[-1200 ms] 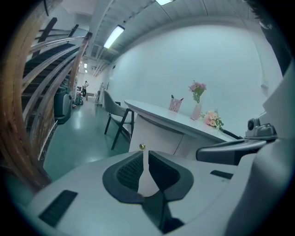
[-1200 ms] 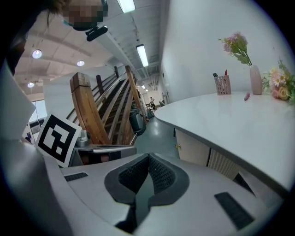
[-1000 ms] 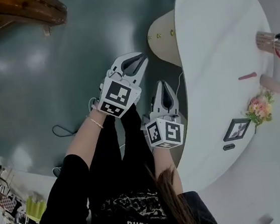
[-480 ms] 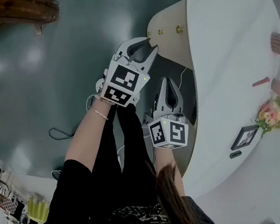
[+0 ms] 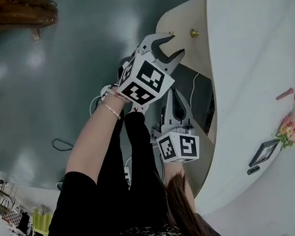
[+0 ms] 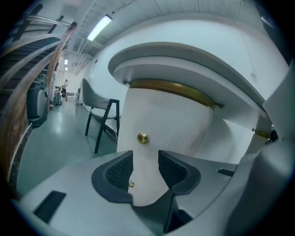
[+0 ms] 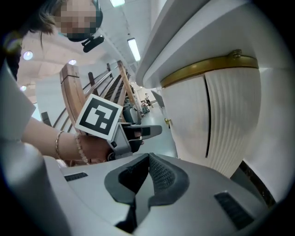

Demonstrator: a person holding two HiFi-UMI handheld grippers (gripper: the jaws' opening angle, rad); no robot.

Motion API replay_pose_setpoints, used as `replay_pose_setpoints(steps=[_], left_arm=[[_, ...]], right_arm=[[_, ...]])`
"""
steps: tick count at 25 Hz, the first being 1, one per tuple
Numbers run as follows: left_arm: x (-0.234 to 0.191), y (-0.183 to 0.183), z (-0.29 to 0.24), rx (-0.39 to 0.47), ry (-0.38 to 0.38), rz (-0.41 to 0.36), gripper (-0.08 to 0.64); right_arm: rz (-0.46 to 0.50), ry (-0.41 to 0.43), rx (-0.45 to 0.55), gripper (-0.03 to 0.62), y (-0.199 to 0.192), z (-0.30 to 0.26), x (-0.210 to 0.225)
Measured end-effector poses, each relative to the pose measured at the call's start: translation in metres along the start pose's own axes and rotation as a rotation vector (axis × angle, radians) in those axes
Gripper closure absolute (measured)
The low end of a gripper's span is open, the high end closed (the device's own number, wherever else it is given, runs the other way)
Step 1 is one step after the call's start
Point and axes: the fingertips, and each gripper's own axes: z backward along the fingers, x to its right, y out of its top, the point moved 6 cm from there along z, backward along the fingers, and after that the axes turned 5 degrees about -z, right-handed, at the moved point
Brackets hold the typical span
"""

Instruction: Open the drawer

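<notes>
The cream curved drawer front [image 5: 191, 16] sits under the white desk and carries small brass knobs [image 5: 194, 32]. My left gripper [image 5: 174, 46] is close in front of it, its jaws opening with nothing gripped. In the left gripper view one knob [image 6: 142, 138] shows above the jaws, and a lower knob [image 6: 131, 184] shows in the gap of the left gripper [image 6: 145, 168], beside the left pad and apart from it. My right gripper [image 5: 175, 98] hangs lower, shut and empty. In the right gripper view the right gripper [image 7: 146, 167] points past the ribbed cabinet side [image 7: 230, 124].
The white desk top [image 5: 256, 48] holds flowers [image 5: 293, 126] and a small picture frame [image 5: 263, 152]. A black chair [image 6: 103, 117] stands left of the drawer unit. Cables [image 5: 65, 143] lie on the grey floor. A wooden stair rail [image 5: 12, 14] is at the top left.
Both grippers have come lower and closer to the drawer unit. The left gripper's jaws have gone from shut to spread, and now reach the knobs.
</notes>
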Motion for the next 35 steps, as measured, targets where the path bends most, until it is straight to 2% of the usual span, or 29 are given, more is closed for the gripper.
replay_pose_setpoints(steps=[3,8,13,20,24,31,35], left_arm=[[-0.001,0.003,-0.018,-0.017,-0.041,-0.061,0.376],[-0.008,0.006,-0.039,-0.042,-0.102,-0.119,0.359],[-0.015,0.016,-0.054,-0.03,-0.139,-0.159,0.359],[-0.02,0.02,-0.06,-0.071,-0.258,-0.288,0.359],[-0.018,0.025,-0.064,-0.077,-0.298,-0.365,0.365],[-0.026,0.028,-0.066,-0.105,-0.349,-0.448,0.422],[-0.027,0.028,-0.067,-0.103,-0.359,-0.441,0.423]], right_arm=[[0.026,0.01,-0.034,0.566,-0.006,-0.004,-0.001],[0.027,0.02,-0.059,0.566,-0.008,-0.011,-0.001],[0.057,0.046,-0.079,0.566,-0.005,-0.017,-0.002],[0.042,0.05,-0.097,0.566,-0.007,-0.02,-0.004],[0.048,0.056,-0.113,0.566,-0.01,-0.019,-0.005],[0.036,0.05,-0.127,0.566,-0.015,-0.021,-0.002],[0.029,0.047,-0.119,0.566,-0.012,-0.024,-0.002]])
